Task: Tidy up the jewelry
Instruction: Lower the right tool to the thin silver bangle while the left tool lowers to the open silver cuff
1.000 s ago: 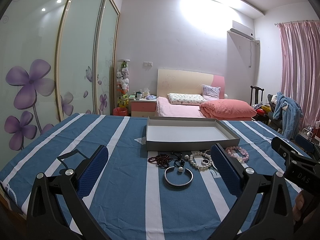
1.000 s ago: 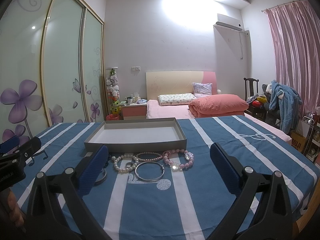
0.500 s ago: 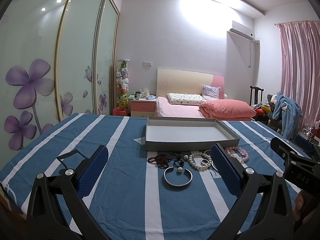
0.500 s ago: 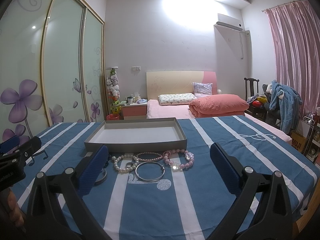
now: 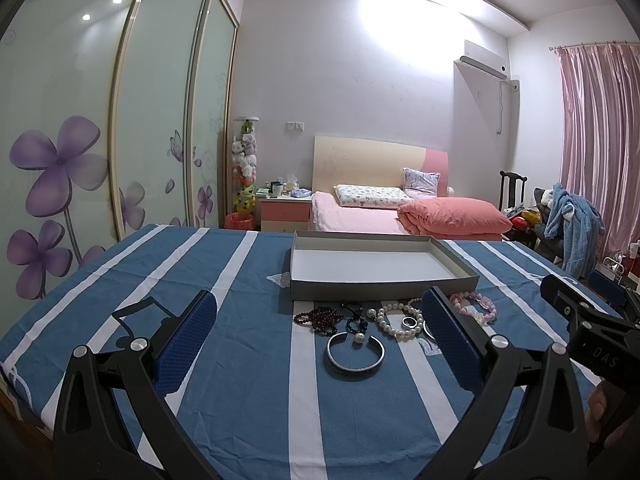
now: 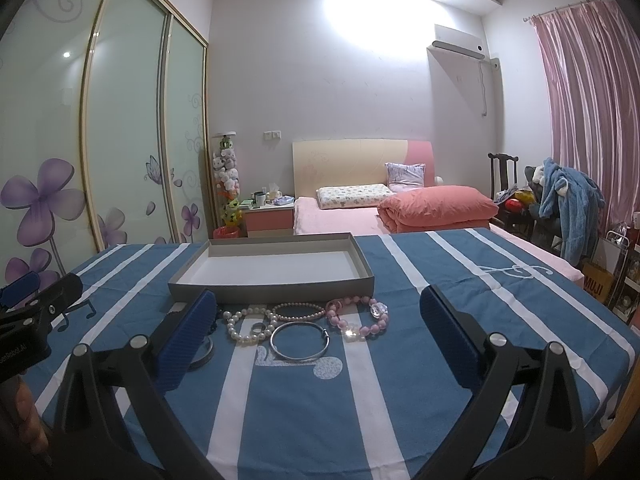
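While both of my grippers hang spread and empty above the striped cloth (image 6: 400, 400), nothing has been picked up yet. Nearest my left gripper (image 5: 320, 344) lies the open silver cuff (image 5: 355, 354), with a single pearl (image 5: 359, 338) at its gap; nearest my right gripper (image 6: 318, 332) lies the thin silver bangle (image 6: 300, 340). Just past them sit the white pearl strand (image 6: 244, 326) with a ring (image 6: 259, 327) inside its loop, the dark red beads (image 5: 318, 316) and the pink bead bracelet (image 6: 358, 318). Beyond all that, touching distance from the pile, stands the grey tray (image 6: 272, 286), empty. I judge the first pick is due. To do it well I would come down steeply, one fingertip inside a band and one outside, and pinch metal only, not cloth. The strands are tangled close, so I would lift slowly and watch for anything dragged along.
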Demonstrator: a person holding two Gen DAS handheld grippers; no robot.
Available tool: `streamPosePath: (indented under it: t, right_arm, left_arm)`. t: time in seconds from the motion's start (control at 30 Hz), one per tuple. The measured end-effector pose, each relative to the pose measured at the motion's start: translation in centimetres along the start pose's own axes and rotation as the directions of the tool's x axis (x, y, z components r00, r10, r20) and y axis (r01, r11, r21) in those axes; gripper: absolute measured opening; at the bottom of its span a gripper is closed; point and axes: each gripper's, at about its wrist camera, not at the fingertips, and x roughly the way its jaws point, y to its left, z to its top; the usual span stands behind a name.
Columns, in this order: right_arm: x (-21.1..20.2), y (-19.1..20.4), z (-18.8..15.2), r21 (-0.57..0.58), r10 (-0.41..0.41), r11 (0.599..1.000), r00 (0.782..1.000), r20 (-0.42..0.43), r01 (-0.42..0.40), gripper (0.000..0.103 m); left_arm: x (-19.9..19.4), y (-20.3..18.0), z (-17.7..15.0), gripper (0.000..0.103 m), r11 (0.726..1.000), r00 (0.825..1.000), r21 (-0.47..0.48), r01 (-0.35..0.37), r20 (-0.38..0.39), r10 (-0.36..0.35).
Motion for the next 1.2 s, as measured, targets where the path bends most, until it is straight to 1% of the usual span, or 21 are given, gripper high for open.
streamPosePath:
  t: [0.2,0.3,0.33,0.37,0.43,0.47,0.5,0.53,0.57,0.6,0.63,0.7,0.8,0.83,0.9,0.93,1.03,1.2]
  right_arm:
    - [0.3,-0.1,0.0,0.004,0.000,1.000,1.000,-0.012,0.000,0.099]
    - [0.7,0.0,-0.1,0.003,0.005,1.000,0.999,-0.034,-0.005,0.099]
    - [1.3,-0.2,-0.4,0.000,0.011,1.000,0.999,-0.051,-0.011,0.099]
    - [2.2,-0.2,-0.6,-0.008,0.025,1.000,0.996,-0.085,-0.025,0.099]
    - [4.0,-0.5,-0.8,-0.011,0.046,0.999,0.986,-0.158,-0.048,0.099]
    - [5.2,-0.7,-1.3,-0.002,0.054,0.998,0.976,-0.210,-0.055,0.099]
    - [6.5,-0.9,-1.6,0.014,0.060,0.998,0.962,-0.265,-0.059,0.099]
    - [7.4,-1.2,-1.9,0.029,0.067,0.998,0.950,-0.306,-0.061,0.099]
    - [8.6,-1.5,-2.3,0.051,0.083,0.996,0.929,-0.362,-0.069,0.099]
    - [9.4,-1.6,-2.7,0.065,0.095,0.995,0.914,-0.395,-0.076,0.099]
    - [10.6,-1.6,-3.2,0.077,0.107,0.994,0.888,-0.447,-0.081,0.099]
    - [12.1,-1.3,-4.0,0.065,0.106,0.994,0.863,-0.494,-0.085,0.097]
    - [13.8,-0.2,-5.0,0.021,0.101,0.994,0.815,-0.570,-0.109,0.093]
    - [14.4,0.0,-5.3,0.012,0.099,0.994,0.807,-0.583,-0.113,0.091]
    - [15.5,0.6,-5.7,-0.020,0.071,0.994,0.785,-0.615,-0.105,0.089]
    - [15.8,0.6,-5.7,-0.027,0.061,0.995,0.779,-0.624,-0.100,0.088]
    - [16.4,1.4,-5.7,-0.068,0.027,0.994,0.778,-0.628,-0.090,0.088]
    - [17.2,2.8,-5.3,-0.083,0.028,0.991,0.777,-0.628,-0.103,0.087]
  left_arm:
    - [0.0,-0.5,-0.3,0.101,1.000,1.000,-0.002,-0.005,-0.011,0.005]
    - [0.6,-0.1,-0.3,0.101,1.000,1.000,0.001,-0.009,-0.029,0.009]
    - [1.1,-0.2,-0.2,0.101,1.000,0.999,0.006,-0.009,-0.041,0.009]
    - [1.5,-0.4,0.0,0.101,1.000,0.998,0.010,-0.005,-0.054,0.006]
    - [2.7,-0.3,-0.3,0.101,1.000,0.994,0.018,0.005,-0.108,-0.003]
    - [3.4,-0.2,-0.3,0.101,1.000,0.991,0.018,0.008,-0.137,-0.006]
    - [4.4,-0.1,-0.4,0.101,1.000,0.982,0.014,0.016,-0.186,-0.013]
    - [5.0,0.1,-0.5,0.101,1.000,0.976,0.008,0.026,-0.217,-0.023]
    - [5.9,0.4,-0.7,0.101,0.999,0.966,-0.003,0.039,-0.255,-0.039]
    - [6.8,0.4,-1.0,0.101,0.999,0.953,-0.013,0.050,-0.300,-0.052]
    - [7.3,0.5,-1.1,0.101,0.998,0.945,-0.019,0.057,-0.323,-0.060]
    - [8.4,0.6,-1.5,0.101,0.997,0.927,-0.025,0.066,-0.369,-0.071]
    - [9.6,0.4,-2.3,0.101,0.997,0.898,-0.021,0.076,-0.434,-0.078]
    - [10.1,0.5,-2.4,0.101,0.997,0.890,-0.020,0.079,-0.449,-0.080]
    - [10.5,0.5,-2.6,0.101,0.997,0.881,-0.011,0.083,-0.468,-0.078]
    - [10.6,0.4,-2.7,0.101,0.997,0.877,-0.001,0.082,-0.474,-0.073]
    - [11.0,0.3,-2.9,0.101,0.996,0.868,0.016,0.089,-0.491,-0.070]
    - [10.9,0.1,-3.1,0.101,0.994,0.859,0.039,0.102,-0.508,-0.068]
